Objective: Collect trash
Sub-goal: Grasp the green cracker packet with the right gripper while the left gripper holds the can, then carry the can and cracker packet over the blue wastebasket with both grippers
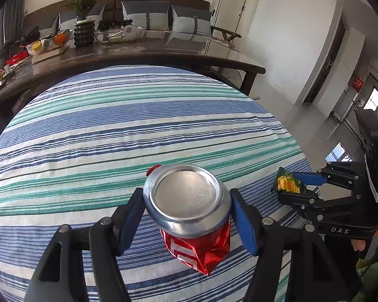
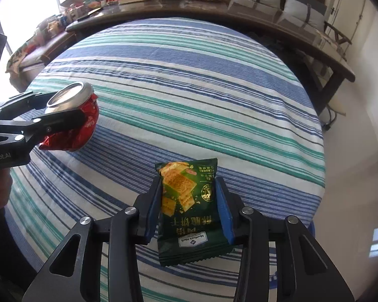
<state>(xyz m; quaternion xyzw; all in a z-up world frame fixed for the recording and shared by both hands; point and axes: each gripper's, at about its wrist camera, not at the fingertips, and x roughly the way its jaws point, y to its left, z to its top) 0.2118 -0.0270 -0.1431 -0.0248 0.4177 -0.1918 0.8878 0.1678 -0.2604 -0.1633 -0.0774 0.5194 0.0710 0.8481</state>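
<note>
A crushed red soda can with its silver base toward the camera sits between the blue pads of my left gripper, which is shut on it. In the right wrist view the can hangs above the striped tablecloth at the left. My right gripper is shut on a green cracker packet, its pads pressing both side edges. From the left wrist view the packet shows in the right gripper at the right edge of the cloth.
The blue, green and white striped cloth covers a round table. Behind it a dark wooden table carries a potted plant, glass bowls and clutter. A sofa with cushions stands beyond. Tiled floor lies to the right.
</note>
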